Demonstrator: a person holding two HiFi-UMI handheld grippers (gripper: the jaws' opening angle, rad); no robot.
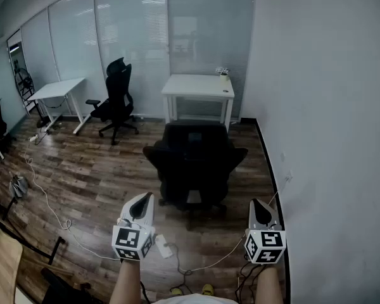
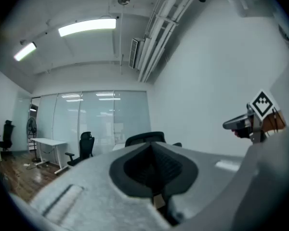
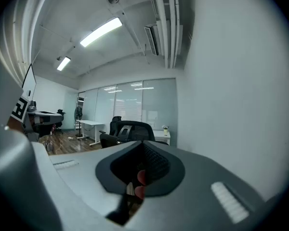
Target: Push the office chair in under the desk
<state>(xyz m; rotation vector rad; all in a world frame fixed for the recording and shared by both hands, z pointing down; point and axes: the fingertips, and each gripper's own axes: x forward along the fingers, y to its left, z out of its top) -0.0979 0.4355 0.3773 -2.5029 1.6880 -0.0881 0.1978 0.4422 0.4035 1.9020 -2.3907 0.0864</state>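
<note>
Approach step: left tool [image 1: 143, 201] and right tool [image 1: 258, 206], both clenched empty, face the black mesh office chair [image 1: 195, 163]; next, push it under the white surface [image 1: 198, 86] ahead.

Three black office chairs [image 1: 196, 163], two white desks [image 1: 198, 86] fully seen, two grippers [image 1: 142, 202], and one potted plant [image 1: 223, 72] on the right-hand desk.

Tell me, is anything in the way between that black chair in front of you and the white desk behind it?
Nothing visible does. The office chair stands just short of the white desk, and the floor seen between them is bare. The white cable lies on the near side, not in the chair's path.
</note>
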